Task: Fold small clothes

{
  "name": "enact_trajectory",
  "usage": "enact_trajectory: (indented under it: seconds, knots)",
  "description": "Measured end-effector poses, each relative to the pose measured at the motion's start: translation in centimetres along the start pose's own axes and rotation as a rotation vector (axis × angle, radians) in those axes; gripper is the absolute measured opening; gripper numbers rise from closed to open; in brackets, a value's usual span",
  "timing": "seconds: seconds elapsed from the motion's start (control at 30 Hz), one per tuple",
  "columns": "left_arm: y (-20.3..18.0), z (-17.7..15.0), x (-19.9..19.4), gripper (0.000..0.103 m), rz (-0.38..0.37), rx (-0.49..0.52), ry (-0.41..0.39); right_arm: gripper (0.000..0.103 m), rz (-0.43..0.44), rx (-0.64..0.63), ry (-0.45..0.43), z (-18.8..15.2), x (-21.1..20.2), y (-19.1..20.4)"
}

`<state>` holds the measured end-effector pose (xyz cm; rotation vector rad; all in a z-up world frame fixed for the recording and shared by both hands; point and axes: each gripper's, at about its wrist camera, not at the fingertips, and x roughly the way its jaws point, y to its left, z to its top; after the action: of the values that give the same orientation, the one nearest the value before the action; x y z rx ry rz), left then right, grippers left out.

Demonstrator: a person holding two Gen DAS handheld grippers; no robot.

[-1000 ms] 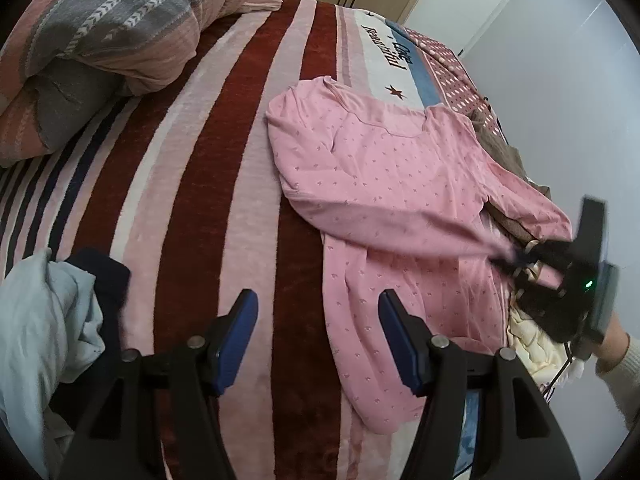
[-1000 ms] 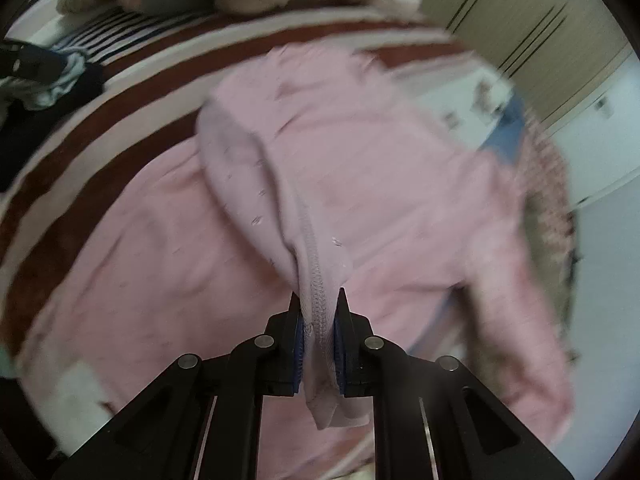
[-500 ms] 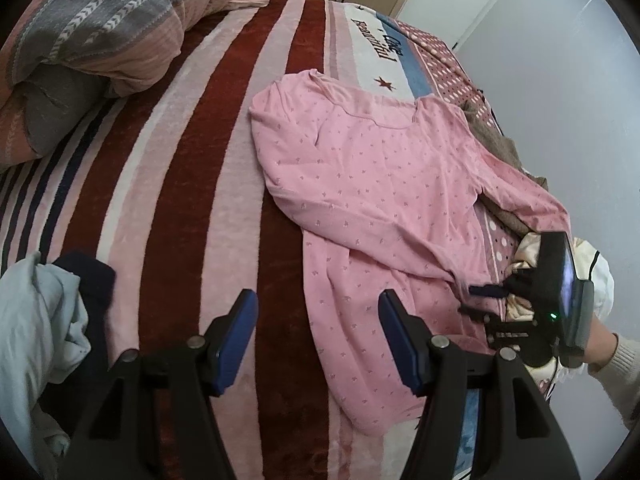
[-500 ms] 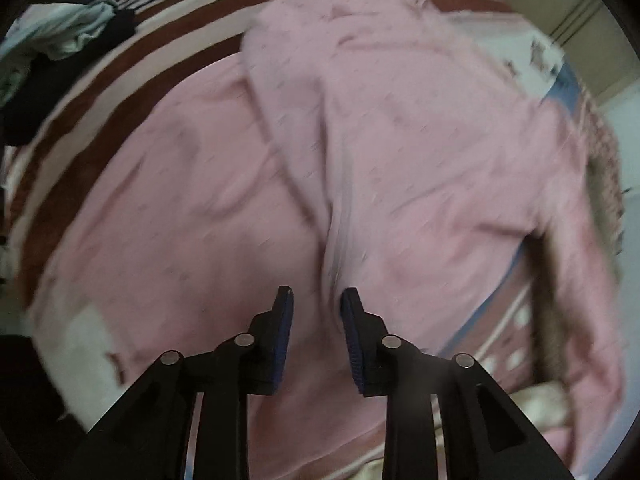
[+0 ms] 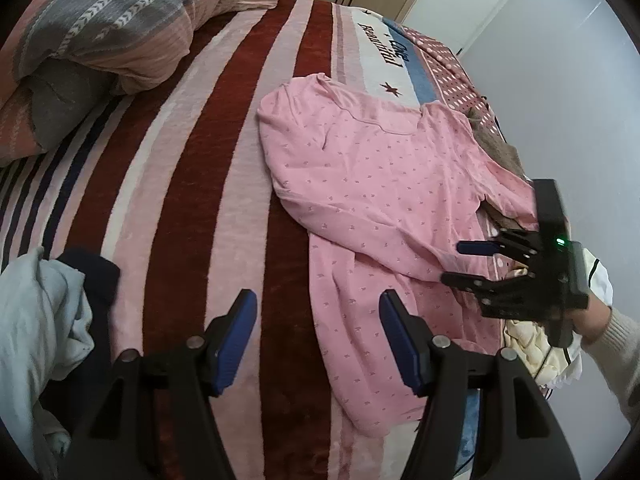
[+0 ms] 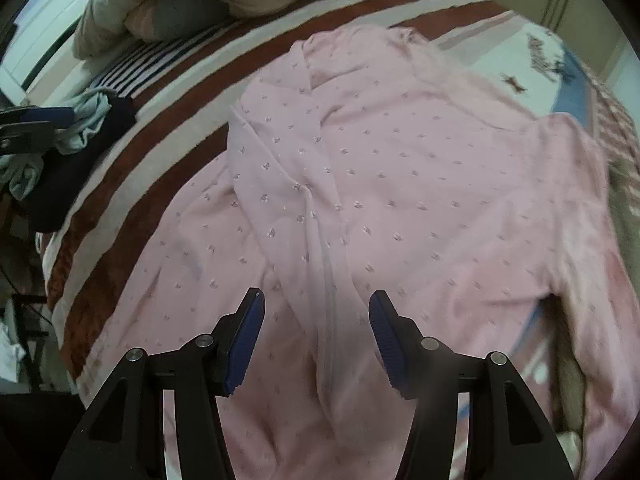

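Right wrist view showed the right gripper (image 6: 316, 340) opening its jaws over the pink top (image 6: 400, 200), the folded-over sleeve (image 6: 316, 240) lying slack between the pads, untouched. That top lay spread on the striped blanket (image 5: 200, 160), one sleeve laid across the body. The left gripper (image 5: 316, 340) hung about half open over the blanket, holding nothing. Judging by this, the first sleeve fold was finishing; next would come the other sleeve (image 5: 508, 188), near the bed's edge.

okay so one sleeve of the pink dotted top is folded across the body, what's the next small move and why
Probably lift the right gripper clear: its jaws are opening, and the folded sleeve of the pink dotted long-sleeved top lies flat between them, unpinched. The other sleeve remains spread toward the bed's edge, so go there next.
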<state>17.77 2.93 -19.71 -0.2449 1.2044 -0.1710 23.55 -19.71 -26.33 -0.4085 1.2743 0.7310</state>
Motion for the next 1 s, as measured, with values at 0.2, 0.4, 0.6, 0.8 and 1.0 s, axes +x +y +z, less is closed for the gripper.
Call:
enact_trajectory:
  seconds: [0.2, 0.4, 0.6, 0.8, 1.0]
  knots:
    - [1.0, -0.1, -0.3, 0.060, 0.014, -0.012, 0.000, 0.003, 0.011, 0.004, 0.041, 0.2, 1.4, 0.4]
    - [1.4, -0.1, -0.7, 0.060, 0.014, -0.024, -0.011, 0.002, -0.044, -0.047, 0.012, 0.5, -2.1, -0.3]
    - [1.3, -0.1, -1.0, 0.060, 0.003, -0.022, -0.018, 0.002, -0.133, -0.043, -0.061, 1.7, -6.9, -2.5]
    - [0.9, -0.2, -0.8, 0.060, -0.003, -0.012, -0.010, 0.002, -0.187, -0.070, -0.094, 1.1, -10.5, -2.3]
    - [0.3, 0.1, -1.0, 0.060, -0.004, 0.003, -0.011, 0.002, -0.216, -0.051, -0.125, -0.1, -13.7, -2.6]
